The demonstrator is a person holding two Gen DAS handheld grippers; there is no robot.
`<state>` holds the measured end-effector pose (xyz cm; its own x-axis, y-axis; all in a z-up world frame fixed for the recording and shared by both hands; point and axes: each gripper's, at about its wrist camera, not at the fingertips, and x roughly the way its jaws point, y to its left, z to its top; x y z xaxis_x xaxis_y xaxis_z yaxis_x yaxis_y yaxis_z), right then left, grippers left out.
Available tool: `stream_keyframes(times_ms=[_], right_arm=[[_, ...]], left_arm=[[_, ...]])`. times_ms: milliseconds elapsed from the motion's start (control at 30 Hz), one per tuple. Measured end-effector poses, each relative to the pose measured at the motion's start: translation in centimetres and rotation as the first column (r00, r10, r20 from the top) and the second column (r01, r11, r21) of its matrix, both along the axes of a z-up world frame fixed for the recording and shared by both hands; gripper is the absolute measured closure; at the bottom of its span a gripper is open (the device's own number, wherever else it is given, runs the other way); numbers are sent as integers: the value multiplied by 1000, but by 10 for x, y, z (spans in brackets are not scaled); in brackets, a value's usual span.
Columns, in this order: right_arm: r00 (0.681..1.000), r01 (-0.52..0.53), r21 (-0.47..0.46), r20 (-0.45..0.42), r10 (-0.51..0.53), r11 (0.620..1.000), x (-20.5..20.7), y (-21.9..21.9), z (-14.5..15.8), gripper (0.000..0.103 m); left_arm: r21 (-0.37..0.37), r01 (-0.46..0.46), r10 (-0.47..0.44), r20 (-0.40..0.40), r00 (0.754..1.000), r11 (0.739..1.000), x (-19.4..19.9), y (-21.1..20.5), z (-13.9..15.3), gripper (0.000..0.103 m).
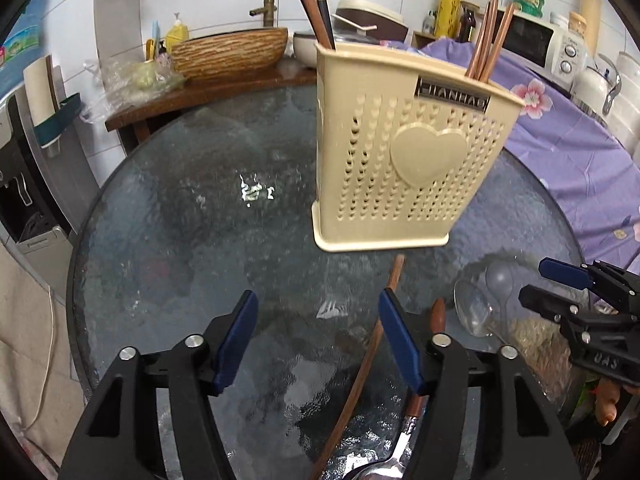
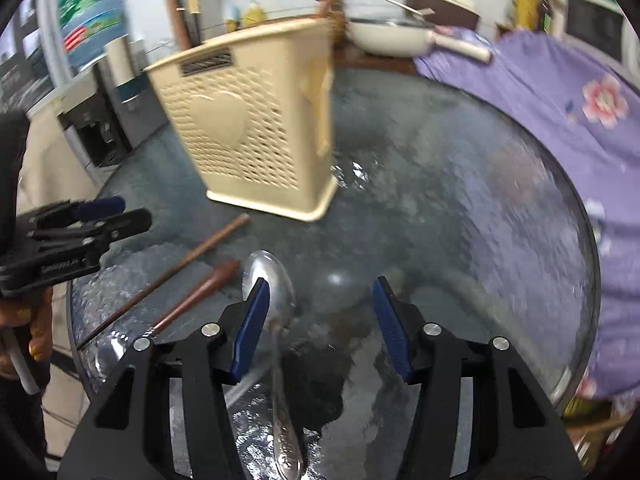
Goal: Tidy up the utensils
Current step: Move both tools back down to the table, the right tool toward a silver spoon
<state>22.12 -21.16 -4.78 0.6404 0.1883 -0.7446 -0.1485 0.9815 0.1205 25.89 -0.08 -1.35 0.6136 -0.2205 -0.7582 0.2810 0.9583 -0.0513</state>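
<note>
A cream perforated utensil holder (image 1: 404,148) (image 2: 256,128) stands on the round glass table (image 1: 180,220), with chopsticks (image 1: 488,36) upright in it. In front of it lie a brown chopstick (image 1: 372,352) (image 2: 172,272), a wooden-handled spoon (image 1: 416,408) (image 2: 192,300) and a metal spoon (image 2: 272,288). My left gripper (image 1: 320,336) hovers open over the table; the chopstick and the wooden-handled spoon run under its right finger. My right gripper (image 2: 322,328) is open above the metal spoon, which lies by its left finger without being pressed. Each gripper shows at the edge of the other's view (image 1: 540,282) (image 2: 134,211).
A purple floral cloth (image 1: 560,152) covers the surface right of the table. Behind are a wooden basin (image 1: 232,52) with a tap, a white pan (image 2: 392,36), a microwave (image 1: 536,40) and a water dispenser (image 2: 92,12). Clear spoons (image 1: 476,312) lie near the right gripper.
</note>
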Motion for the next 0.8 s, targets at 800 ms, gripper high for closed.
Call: stream_keyframes(times_ms=[800], right_arm=[[924,-381,-187,-109,366,905,31,56,-21,50]], left_arm=[[91,98,-89,-95,991,991,3,-23,-34,53]])
